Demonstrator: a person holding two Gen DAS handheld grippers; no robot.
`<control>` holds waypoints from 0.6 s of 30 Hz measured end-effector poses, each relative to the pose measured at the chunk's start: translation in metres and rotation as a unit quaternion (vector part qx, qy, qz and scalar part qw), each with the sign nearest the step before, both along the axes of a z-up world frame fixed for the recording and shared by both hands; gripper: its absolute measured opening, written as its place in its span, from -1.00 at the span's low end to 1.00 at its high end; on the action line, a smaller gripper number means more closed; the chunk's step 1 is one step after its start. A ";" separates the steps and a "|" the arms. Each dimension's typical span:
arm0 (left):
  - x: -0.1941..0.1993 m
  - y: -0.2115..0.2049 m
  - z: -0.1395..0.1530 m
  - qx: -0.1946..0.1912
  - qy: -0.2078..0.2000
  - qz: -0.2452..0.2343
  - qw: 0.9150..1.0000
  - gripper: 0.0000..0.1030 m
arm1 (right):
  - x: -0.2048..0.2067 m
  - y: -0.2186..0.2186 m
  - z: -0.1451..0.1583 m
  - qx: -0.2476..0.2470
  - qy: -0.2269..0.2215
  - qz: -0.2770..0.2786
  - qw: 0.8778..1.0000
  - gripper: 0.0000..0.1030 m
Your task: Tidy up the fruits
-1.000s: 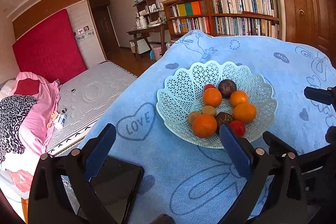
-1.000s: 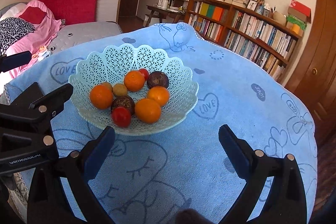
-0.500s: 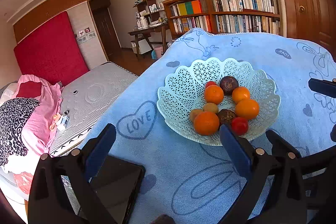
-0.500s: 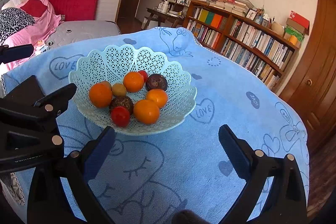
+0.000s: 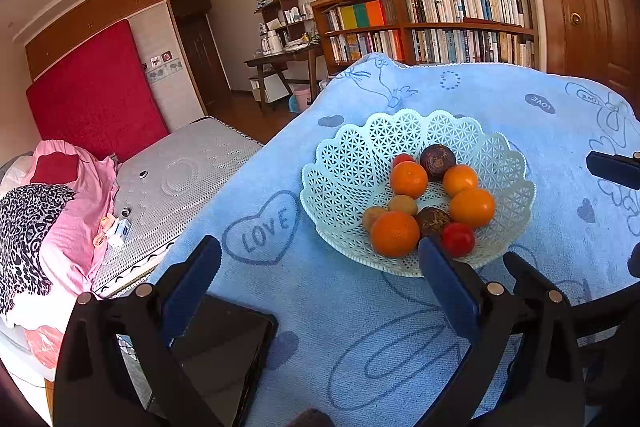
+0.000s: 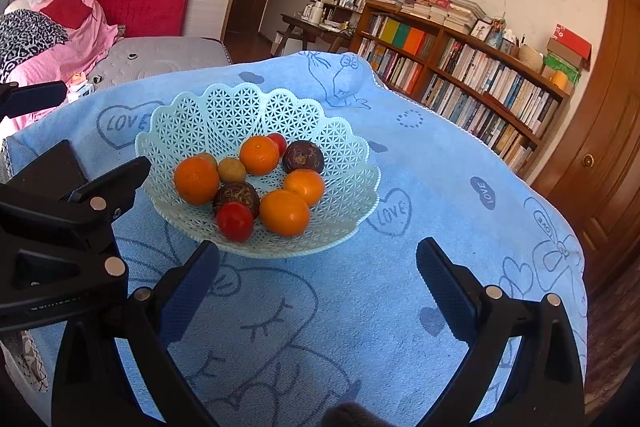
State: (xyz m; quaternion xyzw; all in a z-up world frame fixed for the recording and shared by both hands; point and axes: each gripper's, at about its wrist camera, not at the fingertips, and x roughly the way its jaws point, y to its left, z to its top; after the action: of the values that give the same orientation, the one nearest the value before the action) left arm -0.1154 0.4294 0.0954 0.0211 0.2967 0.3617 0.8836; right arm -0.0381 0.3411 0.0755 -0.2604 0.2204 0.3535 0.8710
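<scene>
- Both hand-held grippers have drawn back slightly, so the fruit basket (image 6: pixel 256 115) sits a little farther ahead than a second ago.
- Left hand-held gripper (image 5: pixel 320 269) hovers over the blue towel (image 5: pixel 340 327), fingers spread wide, holding nothing.
- Right hand-held gripper (image 6: pixel 318 269) hovers likewise, spread and empty, just beside the left one.
- Oranges (image 6: pixel 285 213), tomatoes (image 6: pixel 235 222) and dark fruits (image 6: pixel 303 156) lie together in the pale lattice basket on the towel-covered worktop.
- A dark phone (image 5: pixel 224 351) lies under the left gripper.
</scene>
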 end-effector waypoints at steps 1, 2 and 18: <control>0.000 0.000 0.000 0.000 -0.001 0.000 1.000 0.95 | 0.000 0.000 0.000 0.000 0.000 0.001 1.000 0.90; -0.001 0.001 0.000 0.000 -0.001 0.001 1.000 0.95 | -0.001 0.000 0.000 0.000 0.000 0.001 1.000 0.90; -0.001 0.001 0.001 -0.001 -0.001 -0.002 1.000 0.94 | -0.004 0.002 0.000 -0.004 -0.001 0.010 1.000 0.90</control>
State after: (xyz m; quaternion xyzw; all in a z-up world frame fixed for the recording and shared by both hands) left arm -0.1166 0.4306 0.0964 0.0205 0.2958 0.3594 0.8848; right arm -0.0422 0.3435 0.0753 -0.2667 0.2186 0.3614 0.8663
